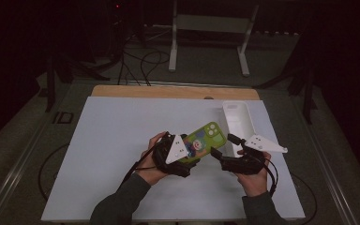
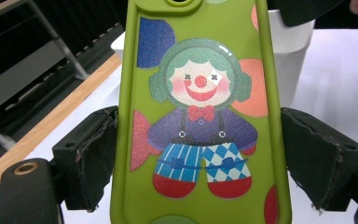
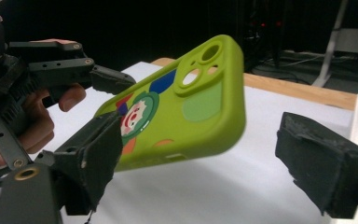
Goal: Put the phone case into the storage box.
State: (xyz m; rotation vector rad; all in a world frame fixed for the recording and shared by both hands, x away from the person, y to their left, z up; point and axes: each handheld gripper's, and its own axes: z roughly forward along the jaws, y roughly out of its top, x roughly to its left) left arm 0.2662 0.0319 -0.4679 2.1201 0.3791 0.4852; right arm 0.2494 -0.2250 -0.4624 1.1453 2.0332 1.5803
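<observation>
Phone case [image 1: 204,139] raised above the table [image 1: 112,140], between left gripper [image 1: 180,157] and right gripper [image 1: 222,157]. Tray [image 1: 238,119] behind the right gripper, on the table's far right part.

A green phone case [image 1: 205,139] held off the white table [image 1: 112,154] spans the gap between the left gripper [image 1: 183,157] and right gripper [image 1: 218,155], blocking passage between them. A white tray [image 1: 238,119] stands just behind the right gripper, closing that far-right corner. The table's left half and near edge lie open for a hand to pass.
</observation>
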